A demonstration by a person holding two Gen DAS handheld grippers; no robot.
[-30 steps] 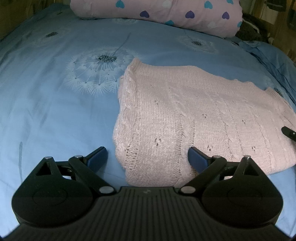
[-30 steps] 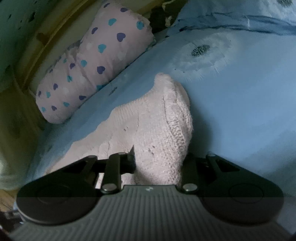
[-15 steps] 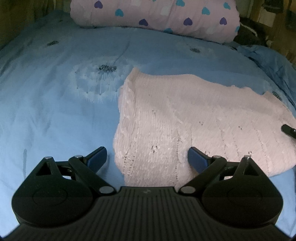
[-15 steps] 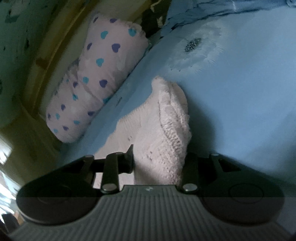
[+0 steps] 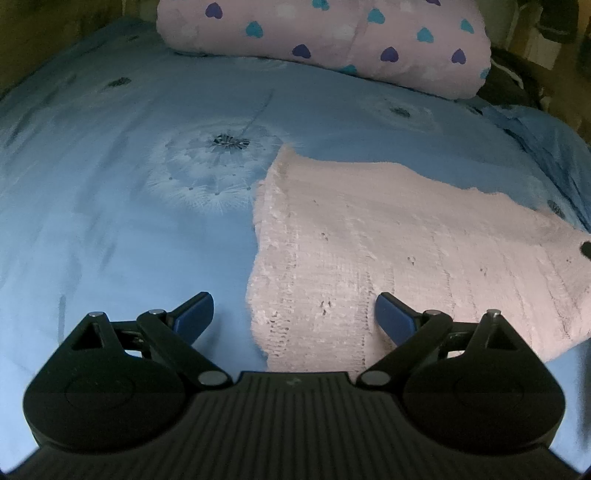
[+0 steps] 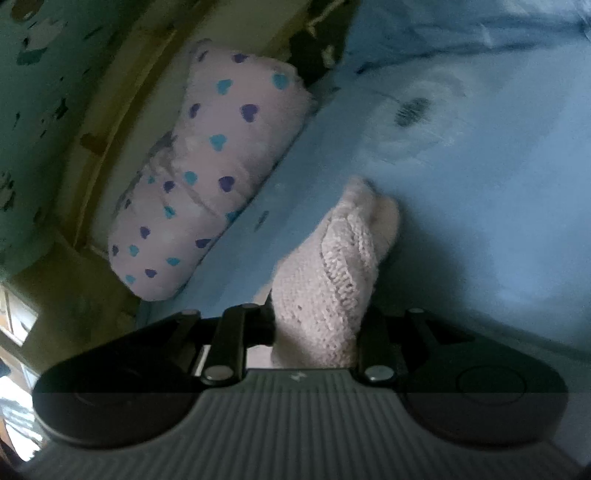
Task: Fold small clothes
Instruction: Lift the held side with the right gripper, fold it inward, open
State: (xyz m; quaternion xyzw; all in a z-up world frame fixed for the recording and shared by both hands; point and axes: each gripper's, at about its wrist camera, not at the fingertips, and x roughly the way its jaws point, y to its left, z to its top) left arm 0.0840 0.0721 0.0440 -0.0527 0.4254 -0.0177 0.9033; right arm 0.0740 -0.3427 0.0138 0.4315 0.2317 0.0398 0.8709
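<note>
One pale pink, cable-knit wool garment (image 5: 388,258) lies spread on the blue bed sheet printed with white dandelion heads (image 5: 110,221), below a pink roll of bedding dotted with purple and teal hearts (image 5: 332,33). Left tongs (image 5: 293,314) stand wide apart and empty, hovering over the garment's near hem, one blue pad (image 5: 194,314) above bare sheet and the other above knit. Right tongs (image 6: 317,325) have just been closing and now pinch a bunched corner of the same garment (image 6: 332,280), raised off the bed. Judged from its drape, the knit is soft, light and stretchy, not fragile, though open stitches may snag. A grip on the thick ribbed hem or a corner should hold best; mid-panel fabric would likely sag and stretch.
</note>
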